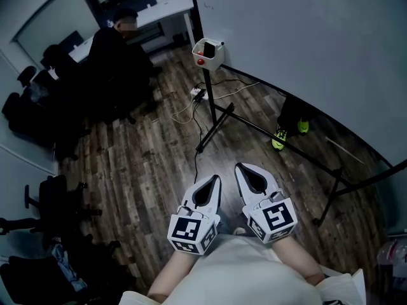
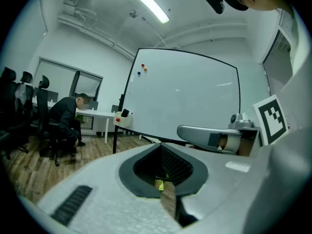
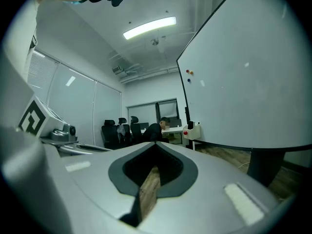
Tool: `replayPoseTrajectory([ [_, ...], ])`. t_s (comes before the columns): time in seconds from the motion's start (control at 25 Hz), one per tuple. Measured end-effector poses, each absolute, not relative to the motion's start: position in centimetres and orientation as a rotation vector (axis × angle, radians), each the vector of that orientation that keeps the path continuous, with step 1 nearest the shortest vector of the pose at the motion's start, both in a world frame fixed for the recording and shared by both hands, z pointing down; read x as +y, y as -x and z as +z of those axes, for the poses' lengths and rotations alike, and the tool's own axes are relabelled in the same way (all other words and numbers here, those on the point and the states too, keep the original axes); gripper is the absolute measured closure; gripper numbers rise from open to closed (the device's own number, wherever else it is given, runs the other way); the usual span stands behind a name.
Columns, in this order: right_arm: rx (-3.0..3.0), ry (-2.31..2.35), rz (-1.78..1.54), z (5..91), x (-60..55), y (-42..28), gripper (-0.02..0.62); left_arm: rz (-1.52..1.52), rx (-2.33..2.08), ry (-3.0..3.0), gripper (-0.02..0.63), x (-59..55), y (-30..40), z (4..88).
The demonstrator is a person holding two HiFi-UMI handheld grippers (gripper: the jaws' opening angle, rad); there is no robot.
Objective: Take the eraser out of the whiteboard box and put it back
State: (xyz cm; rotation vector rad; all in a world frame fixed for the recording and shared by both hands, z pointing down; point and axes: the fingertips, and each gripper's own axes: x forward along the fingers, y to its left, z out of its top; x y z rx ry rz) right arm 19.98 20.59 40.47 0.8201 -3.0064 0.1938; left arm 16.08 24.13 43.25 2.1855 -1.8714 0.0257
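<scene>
White box [image 1: 213,58] with black eraser [image 1: 208,47] inside

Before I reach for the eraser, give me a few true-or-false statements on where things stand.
1. The black eraser sits in the white plastic whiteboard box. True.
2. The right tongs grip the eraser. False: they are shut and empty.
3. The left tongs are shut on nothing. True.
4. Nobody else is in the room. False: a person in black sits at a white desk.
5. The box is mounted at the end of the large whiteboard. True.
</scene>
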Motion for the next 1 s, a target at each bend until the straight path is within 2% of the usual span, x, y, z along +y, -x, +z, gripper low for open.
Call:
replayPoseTrajectory([
  [1.0,-2.950,-0.798,0.188,40.2,9.7,-8.0,0.592,-0.036,-1.851,-2.144,0.601,12.0,-2.6,42.6],
])
